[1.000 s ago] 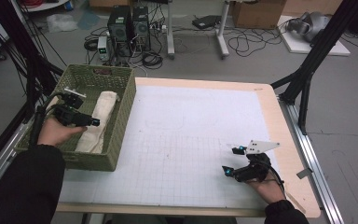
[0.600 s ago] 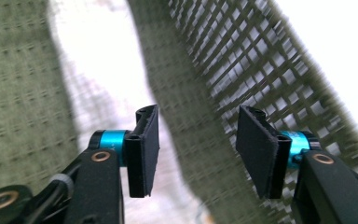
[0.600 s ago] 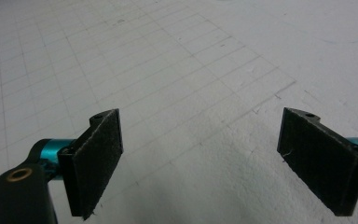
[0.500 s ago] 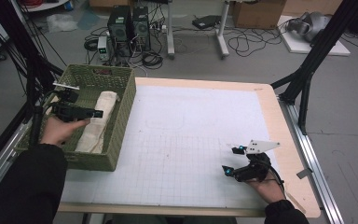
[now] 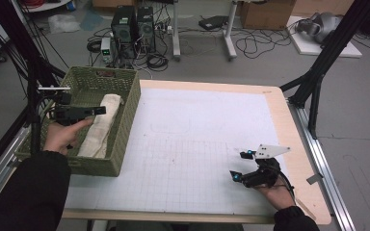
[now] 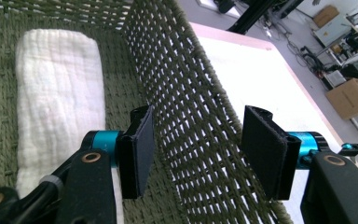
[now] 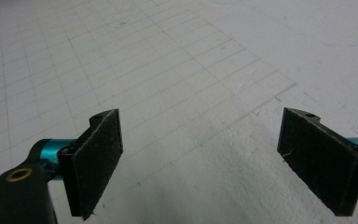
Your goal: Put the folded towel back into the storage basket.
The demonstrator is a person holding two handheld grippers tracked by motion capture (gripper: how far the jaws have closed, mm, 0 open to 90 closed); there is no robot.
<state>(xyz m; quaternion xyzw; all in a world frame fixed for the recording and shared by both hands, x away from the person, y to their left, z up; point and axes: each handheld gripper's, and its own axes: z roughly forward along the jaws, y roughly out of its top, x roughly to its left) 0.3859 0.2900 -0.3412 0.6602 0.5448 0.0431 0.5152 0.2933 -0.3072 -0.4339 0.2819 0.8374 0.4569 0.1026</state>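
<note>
Green woven basket point(image 5: 125, 120) at the table's left holds a folded white cloth point(image 5: 101, 126); the left gripper point(image 5: 99, 110) hovers above it. Left gripper view: jaws just opening, empty. Right gripper view: right gripper point(image 7: 200, 158) wide open, empty, over gridded mat point(image 7: 177, 60).

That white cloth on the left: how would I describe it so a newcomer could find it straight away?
Start at the big white gridded table, then look to its left edge, where a green woven basket sits. The white cloth lies folded into a long pad on the basket's floor, along its right wall. It is the basket's one pale, soft thing; the left gripper above it is black and hard.
</note>
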